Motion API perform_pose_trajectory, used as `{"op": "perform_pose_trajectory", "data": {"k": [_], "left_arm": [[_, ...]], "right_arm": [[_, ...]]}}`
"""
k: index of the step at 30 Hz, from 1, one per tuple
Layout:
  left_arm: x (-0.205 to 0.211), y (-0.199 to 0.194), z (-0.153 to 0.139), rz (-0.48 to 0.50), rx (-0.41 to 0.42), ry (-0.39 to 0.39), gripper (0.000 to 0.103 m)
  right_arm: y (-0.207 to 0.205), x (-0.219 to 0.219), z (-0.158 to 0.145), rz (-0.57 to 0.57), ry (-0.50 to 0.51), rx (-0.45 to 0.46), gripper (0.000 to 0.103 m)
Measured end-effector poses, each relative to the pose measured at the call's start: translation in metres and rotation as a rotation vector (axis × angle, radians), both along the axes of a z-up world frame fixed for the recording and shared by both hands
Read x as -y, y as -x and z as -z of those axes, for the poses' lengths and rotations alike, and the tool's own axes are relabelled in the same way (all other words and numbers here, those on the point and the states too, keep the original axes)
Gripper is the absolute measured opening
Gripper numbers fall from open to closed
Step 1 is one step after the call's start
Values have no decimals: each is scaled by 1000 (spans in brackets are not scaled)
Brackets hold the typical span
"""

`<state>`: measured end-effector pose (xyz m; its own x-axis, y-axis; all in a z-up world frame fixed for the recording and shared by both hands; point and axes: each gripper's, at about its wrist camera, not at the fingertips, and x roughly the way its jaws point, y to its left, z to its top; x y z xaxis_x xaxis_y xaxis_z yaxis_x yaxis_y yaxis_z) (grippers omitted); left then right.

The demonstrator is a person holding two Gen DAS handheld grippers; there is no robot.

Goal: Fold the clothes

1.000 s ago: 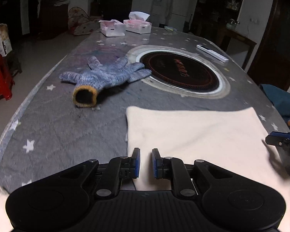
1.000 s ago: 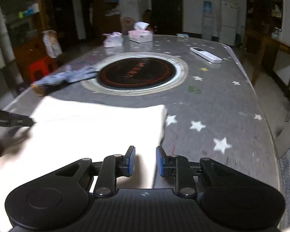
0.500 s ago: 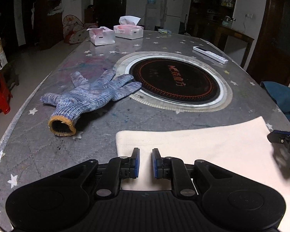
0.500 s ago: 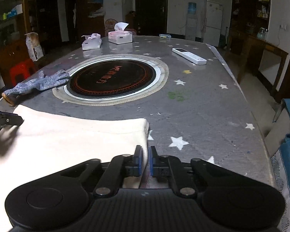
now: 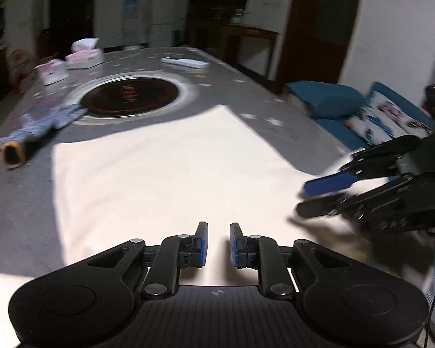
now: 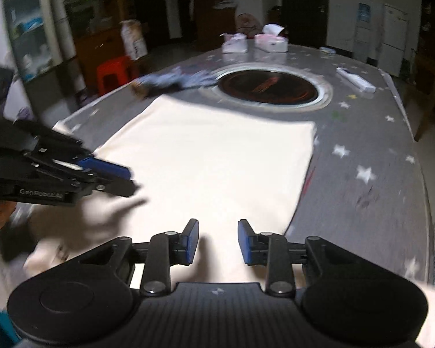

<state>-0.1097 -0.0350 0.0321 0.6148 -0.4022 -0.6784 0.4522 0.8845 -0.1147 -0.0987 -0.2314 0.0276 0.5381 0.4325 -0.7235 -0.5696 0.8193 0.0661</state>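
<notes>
A cream-white cloth [image 5: 171, 174] lies flat on the grey star-patterned table; it also shows in the right wrist view [image 6: 211, 159]. My left gripper [image 5: 219, 245] is open and empty, above the cloth's near part. My right gripper [image 6: 217, 240] is open and empty, above the cloth's near edge. Each gripper shows in the other's view: the right one [image 5: 319, 200] at the cloth's right side, the left one [image 6: 119, 179] at its left side. Both views are blurred by motion.
A blue knit glove [image 5: 40, 121] lies left of a round black hob [image 5: 130, 97] set in the table [image 6: 377, 150]. Two tissue boxes [image 5: 82, 55] and a white remote [image 5: 185, 62] lie at the far end. A blue sofa [image 5: 333, 101] is to the right, a red stool [image 6: 116, 72] to the left.
Both grippers have lifted and pulled back from the cloth's far edge toward its near part. The right gripper, nearly shut half a second ago, has opened. The cloth now lies flat.
</notes>
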Motion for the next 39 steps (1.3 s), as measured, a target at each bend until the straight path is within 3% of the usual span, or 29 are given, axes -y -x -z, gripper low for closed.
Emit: {"op": "perform_pose_trajectory", "data": {"k": [4,6,10,14,20,24,33,37,39], "left_arm": [[21,17,9,82,10,-40,21],[27,19,12,94,6,-62,21],[34,23,9,116,10,-49,21],[47,26,8,154,14,-38,22],[64,30,15,197,4,-56,24],[66,30,14,201,1,-61,25],[74,29,13,210,-6,-74,25],[77,29,13,210,-8,-79,25],[77,29,12,208,-10,-80,25]], "right_arm": [[31,8,10,29,30,12,32],[41,22,8,75,-8,16,32],[49,69,3,279,-72,45,32],[47,118,12,513,-72,45,32],[39,171,24,704,-79,60,33],[34,201,31,774,-183,28,37],[34,254,63,834,-539,-74,41],[35,267,70,847,-622,-78,40],[36,273,74,853,-660,-77,35]]}}
